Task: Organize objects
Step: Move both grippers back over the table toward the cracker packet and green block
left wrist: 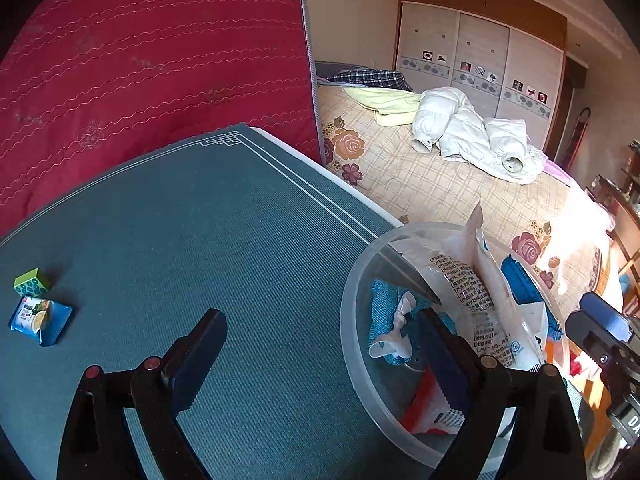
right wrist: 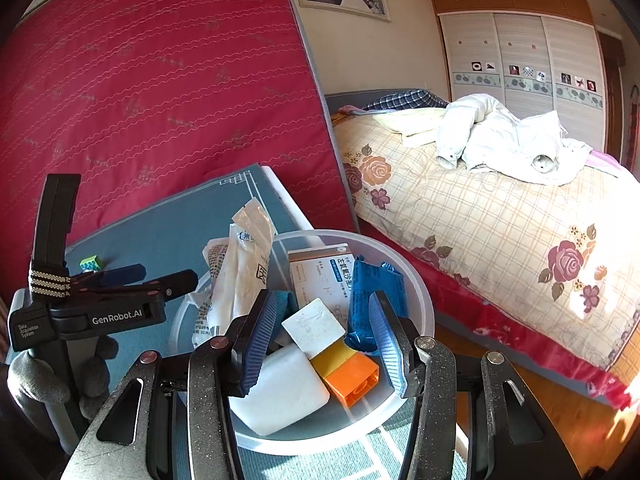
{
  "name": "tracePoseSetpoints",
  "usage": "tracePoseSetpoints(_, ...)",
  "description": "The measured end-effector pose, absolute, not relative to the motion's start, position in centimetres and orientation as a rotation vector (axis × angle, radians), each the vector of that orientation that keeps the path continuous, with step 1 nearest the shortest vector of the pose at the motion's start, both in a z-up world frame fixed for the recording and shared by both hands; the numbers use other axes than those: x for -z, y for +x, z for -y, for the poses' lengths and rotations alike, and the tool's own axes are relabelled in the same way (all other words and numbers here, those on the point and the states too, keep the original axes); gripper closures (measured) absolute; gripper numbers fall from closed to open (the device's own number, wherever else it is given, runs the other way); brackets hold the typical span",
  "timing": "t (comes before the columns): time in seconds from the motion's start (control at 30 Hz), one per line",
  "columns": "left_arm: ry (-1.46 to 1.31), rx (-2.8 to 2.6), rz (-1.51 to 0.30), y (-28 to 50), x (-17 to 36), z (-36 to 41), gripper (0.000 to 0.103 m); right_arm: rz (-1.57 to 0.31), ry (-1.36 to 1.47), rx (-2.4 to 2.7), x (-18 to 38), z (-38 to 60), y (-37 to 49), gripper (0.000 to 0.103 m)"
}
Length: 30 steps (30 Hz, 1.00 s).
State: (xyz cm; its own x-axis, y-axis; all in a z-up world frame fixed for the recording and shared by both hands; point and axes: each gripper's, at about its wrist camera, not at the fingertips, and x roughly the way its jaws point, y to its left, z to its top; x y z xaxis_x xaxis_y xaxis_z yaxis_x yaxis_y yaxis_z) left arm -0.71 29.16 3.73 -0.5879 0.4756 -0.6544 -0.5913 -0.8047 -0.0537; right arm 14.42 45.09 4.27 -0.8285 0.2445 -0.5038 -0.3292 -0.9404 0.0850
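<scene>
A woven, matt teal cloth (left wrist: 224, 240) is seen covering the bench, a translucent smooth plastic bowl (right wrist: 416, 280) holds glossy crinkled wrappers (right wrist: 244, 276), a printed cardboard box (right wrist: 320, 276) and a shiny orange plastic block (right wrist: 352, 380), and ribbed blue pads (right wrist: 256, 344) are fitted on speckled black gripper arms.

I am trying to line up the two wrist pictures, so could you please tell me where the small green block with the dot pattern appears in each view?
Left wrist view: the green block sits at the far left on the teal mat, just above a blue snack packet.
Right wrist view: it shows left of centre, partly hidden behind the left gripper.
Shared landmark: the clear plastic bowl.
</scene>
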Motion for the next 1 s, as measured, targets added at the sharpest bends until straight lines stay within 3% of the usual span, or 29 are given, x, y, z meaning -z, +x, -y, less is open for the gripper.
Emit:
tracePoseSetpoints(0.33,-0.919,-2.399,-0.176,-1.1,-3.7,-25.2,0.005,0.239,-0.766,-2.702,-3.1,-38.2,12.6,0.045)
tracePoseSetpoints(0.77,-0.956,-2.471,-0.075,-2.8,-3.5,-18.7,0.002,0.099,-0.704,-2.648,-5.2,-38.2,12.5,0.045)
tracePoseSetpoints(1.0,-0.993,-2.513,-0.022,-3.8,-3.1,-15.8,0.001,-0.027,-0.545,-2.715,-8.0,-36.5,13.0,0.032)
